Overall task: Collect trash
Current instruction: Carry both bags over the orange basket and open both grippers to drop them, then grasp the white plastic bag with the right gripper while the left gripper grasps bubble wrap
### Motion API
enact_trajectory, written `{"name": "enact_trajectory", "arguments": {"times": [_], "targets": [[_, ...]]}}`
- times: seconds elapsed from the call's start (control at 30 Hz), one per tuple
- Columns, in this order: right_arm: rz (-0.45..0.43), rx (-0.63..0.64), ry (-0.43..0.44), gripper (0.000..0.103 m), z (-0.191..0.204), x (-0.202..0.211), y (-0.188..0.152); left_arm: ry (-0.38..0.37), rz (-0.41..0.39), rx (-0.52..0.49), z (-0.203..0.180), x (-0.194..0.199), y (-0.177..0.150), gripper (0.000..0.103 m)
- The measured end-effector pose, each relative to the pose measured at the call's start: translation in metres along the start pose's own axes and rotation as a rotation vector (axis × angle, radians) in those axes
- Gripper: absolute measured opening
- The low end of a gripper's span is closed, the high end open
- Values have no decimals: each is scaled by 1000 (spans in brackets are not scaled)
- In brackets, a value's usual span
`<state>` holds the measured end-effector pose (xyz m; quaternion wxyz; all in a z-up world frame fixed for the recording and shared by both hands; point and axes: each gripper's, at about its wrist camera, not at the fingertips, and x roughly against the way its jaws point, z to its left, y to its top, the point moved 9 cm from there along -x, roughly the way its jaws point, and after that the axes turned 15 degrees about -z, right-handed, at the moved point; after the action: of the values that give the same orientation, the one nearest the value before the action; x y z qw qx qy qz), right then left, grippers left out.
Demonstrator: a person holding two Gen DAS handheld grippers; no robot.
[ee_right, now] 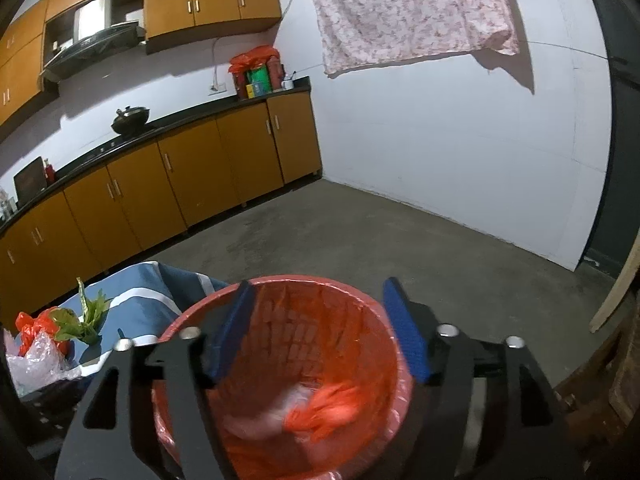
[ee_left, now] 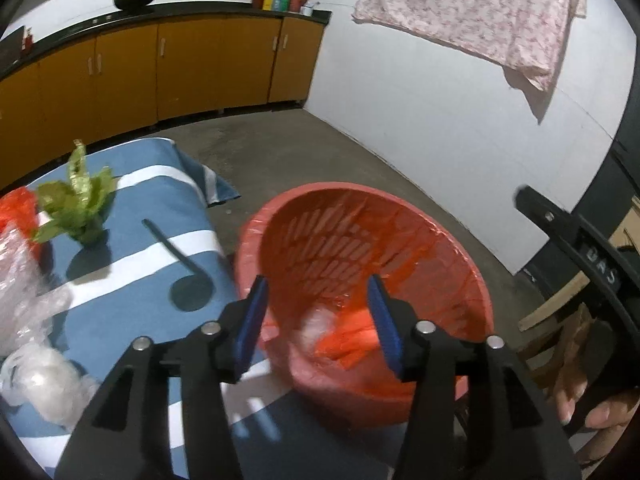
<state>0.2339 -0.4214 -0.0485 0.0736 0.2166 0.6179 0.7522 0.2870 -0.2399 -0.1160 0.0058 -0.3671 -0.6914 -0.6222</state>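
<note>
A red slotted bin (ee_left: 400, 216) lined with a red bag stands on the floor beside the table; it also shows in the right wrist view (ee_right: 372, 308). Blurred clear and red plastic trash (ee_right: 316, 404) lies in its bottom, also seen in the left wrist view (ee_left: 320, 328). My left gripper (ee_left: 318, 292) is open and empty above the bin's near rim. My right gripper (ee_right: 316, 300) is open and empty over the bin's mouth. On the blue striped tablecloth (ee_left: 160, 248) lie green leafy scraps (ee_left: 80, 204), a red bag (ee_left: 18, 208) and clear plastic wrap (ee_left: 28, 304).
Yellow cabinets (ee_right: 180, 184) with a dark counter run along the back wall. A wok (ee_right: 130, 118) and red packages (ee_right: 258, 72) sit on the counter. A pink floral cloth (ee_right: 404, 8) hangs on the white wall. A wooden chair (ee_left: 560, 320) stands at the right.
</note>
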Motion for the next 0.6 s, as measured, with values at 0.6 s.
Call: {"name": "enact_trajectory", "arguments": {"times": [0.6], "targets": [[-30, 137, 96, 93, 48, 54, -1, 355, -223, -27, 112, 165, 12, 83]]}}
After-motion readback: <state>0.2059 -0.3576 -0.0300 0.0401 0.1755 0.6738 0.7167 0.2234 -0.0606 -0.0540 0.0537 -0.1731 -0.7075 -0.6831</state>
